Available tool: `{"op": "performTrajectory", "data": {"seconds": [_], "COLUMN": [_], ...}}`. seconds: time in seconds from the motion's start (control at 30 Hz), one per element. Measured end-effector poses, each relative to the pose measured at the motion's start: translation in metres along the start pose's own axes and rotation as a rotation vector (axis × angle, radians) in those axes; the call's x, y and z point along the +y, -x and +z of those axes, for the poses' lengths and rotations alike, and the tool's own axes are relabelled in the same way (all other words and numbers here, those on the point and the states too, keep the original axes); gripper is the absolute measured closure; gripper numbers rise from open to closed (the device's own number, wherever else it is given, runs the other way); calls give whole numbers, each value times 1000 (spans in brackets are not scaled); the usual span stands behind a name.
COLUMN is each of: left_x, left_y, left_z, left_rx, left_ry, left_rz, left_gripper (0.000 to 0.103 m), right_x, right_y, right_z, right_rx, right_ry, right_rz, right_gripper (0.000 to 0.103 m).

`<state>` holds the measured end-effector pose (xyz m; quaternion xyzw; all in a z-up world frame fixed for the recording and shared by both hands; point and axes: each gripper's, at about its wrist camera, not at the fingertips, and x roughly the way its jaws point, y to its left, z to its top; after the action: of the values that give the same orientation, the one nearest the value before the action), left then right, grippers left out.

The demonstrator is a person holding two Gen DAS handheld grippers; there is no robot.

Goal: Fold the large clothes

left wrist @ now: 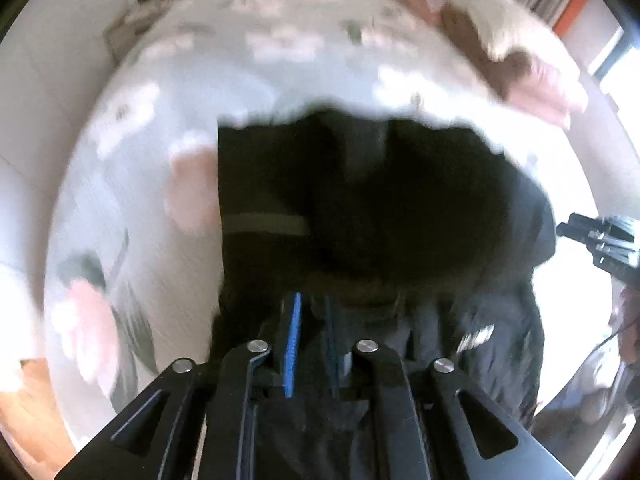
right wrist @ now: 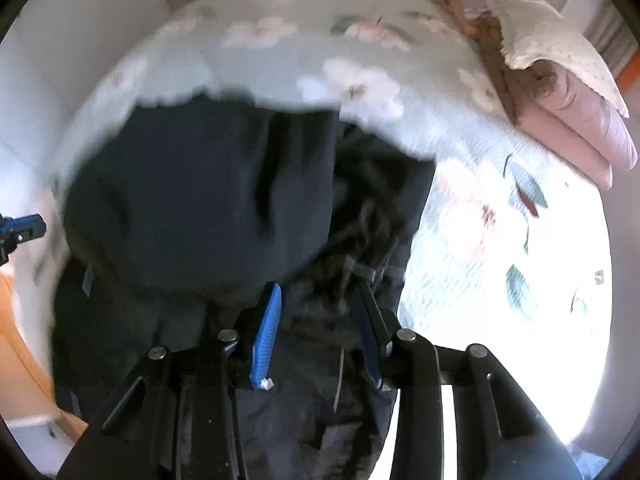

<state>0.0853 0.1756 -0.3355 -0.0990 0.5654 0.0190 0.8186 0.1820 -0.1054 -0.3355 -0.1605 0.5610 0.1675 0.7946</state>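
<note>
A large black garment (left wrist: 400, 208) lies on a bed with a pale floral cover (left wrist: 280, 60); both views are motion-blurred. My left gripper (left wrist: 314, 304) has its blue-padded fingers nearly together with black cloth bunched between them. In the right wrist view the garment (right wrist: 200, 184) spreads ahead and under my right gripper (right wrist: 318, 292), whose fingers stand apart with loose dark cloth between them. The right gripper also shows in the left wrist view (left wrist: 600, 240), and the left gripper at the left edge of the right wrist view (right wrist: 20, 232).
A stack of pink and brown folded bedding with a white pillow (right wrist: 560, 64) sits at the bed's far right corner. White walls surround the bed. Wooden floor (left wrist: 24, 408) shows at the lower left. The bed cover (right wrist: 500, 240) is bright with sunlight on the right.
</note>
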Motion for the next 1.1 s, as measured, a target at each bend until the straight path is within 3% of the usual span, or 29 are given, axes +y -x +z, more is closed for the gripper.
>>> {"op": "performTrajectory", "data": {"seconds": [0.07, 0.13, 0.27, 0.33, 0.43, 0.53, 0.6, 0.67, 0.73, 0.9, 1.0, 1.1], "left_x": [-4, -14, -30, -35, -27, -15, -7, -10, -15, -21, -24, -31], "left_y": [12, 15, -6, -27, -79, -137, -168, -169, -165, -131, -104, -115], "left_z": [30, 58, 91, 89, 60, 15, -11, -16, -17, -21, -19, -21], "left_rx": [-49, -87, -87, -43, 92, 230, 235, 174, 156, 116, 71, 95], "left_ry": [10, 22, 58, 65, 85, 114, 191, 192, 158, 87, 64, 19], "left_rz": [-65, -145, -325, -324, -347, -306, -325, -315, -301, -328, -332, -265], "left_gripper": [77, 60, 58, 58, 58, 56, 56, 56, 56, 55, 55, 55], "right_x": [-1, 3, 23, 35, 54, 77, 90, 101, 107, 105, 96, 97], "right_y": [19, 29, 19, 0, -35, -91, -128, -137, -135, -106, -60, -49], "right_z": [29, 55, 92, 92, 67, 18, -8, -19, -18, -22, -27, -29], "right_rx": [-70, -118, -128, -82, 11, 133, 185, 130, 111, 62, -51, -105], "right_ry": [-39, -77, -130, -132, -95, -32, -15, 13, 11, -9, -34, -46], "right_rz": [35, 81, 185, 212, 272, 237, 204, 159, 144, 149, 183, 98], "right_gripper": [44, 41, 41, 41, 41, 41, 41, 31, 28, 32, 32, 32]}}
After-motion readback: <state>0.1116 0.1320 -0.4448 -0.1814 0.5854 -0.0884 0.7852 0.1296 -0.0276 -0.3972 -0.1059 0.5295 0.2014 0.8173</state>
